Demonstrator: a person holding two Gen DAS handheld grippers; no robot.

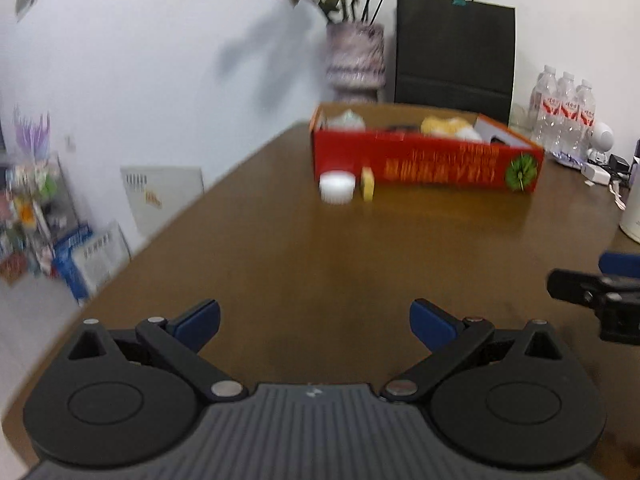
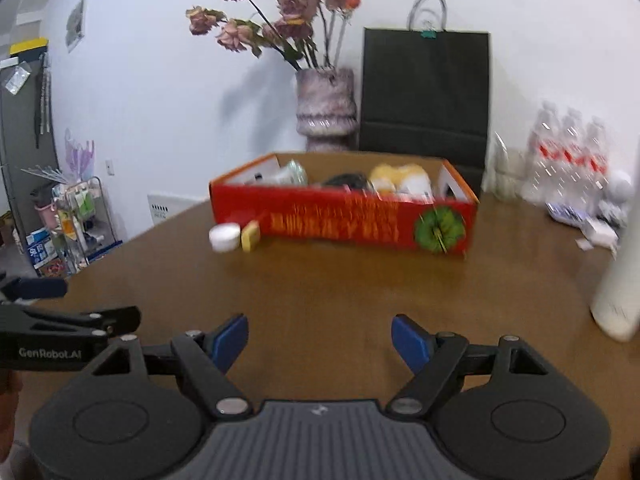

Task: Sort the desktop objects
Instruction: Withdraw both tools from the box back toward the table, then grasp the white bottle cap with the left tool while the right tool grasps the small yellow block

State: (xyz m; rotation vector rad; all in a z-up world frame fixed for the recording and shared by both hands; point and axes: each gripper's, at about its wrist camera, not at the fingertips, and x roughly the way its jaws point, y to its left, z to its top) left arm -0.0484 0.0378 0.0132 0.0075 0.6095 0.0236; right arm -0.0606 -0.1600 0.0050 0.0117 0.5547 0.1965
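Observation:
A red cardboard box (image 1: pixel 424 164) (image 2: pixel 344 224) stands on the brown table (image 1: pixel 300 260) (image 2: pixel 340 292) and holds several items, among them a yellow soft thing (image 2: pixel 394 174). A white round jar (image 1: pixel 337 187) (image 2: pixel 224 237) and a small yellow block (image 1: pixel 367 185) (image 2: pixel 250 236) stand on the table at the box's front left corner. My left gripper (image 1: pixel 314 322) is open and empty, well short of them. My right gripper (image 2: pixel 320 344) is open and empty too. Each gripper shows at the edge of the other's view, the right one (image 1: pixel 600 292) and the left one (image 2: pixel 60 320).
A vase of dried roses (image 2: pixel 326 108) and a black paper bag (image 2: pixel 426 88) stand behind the box. Water bottles (image 1: pixel 564 116) (image 2: pixel 568 164) and chargers sit at the right. A white cylinder (image 2: pixel 620 280) stands near the right edge. A shelf cart (image 2: pixel 76 224) stands left off the table.

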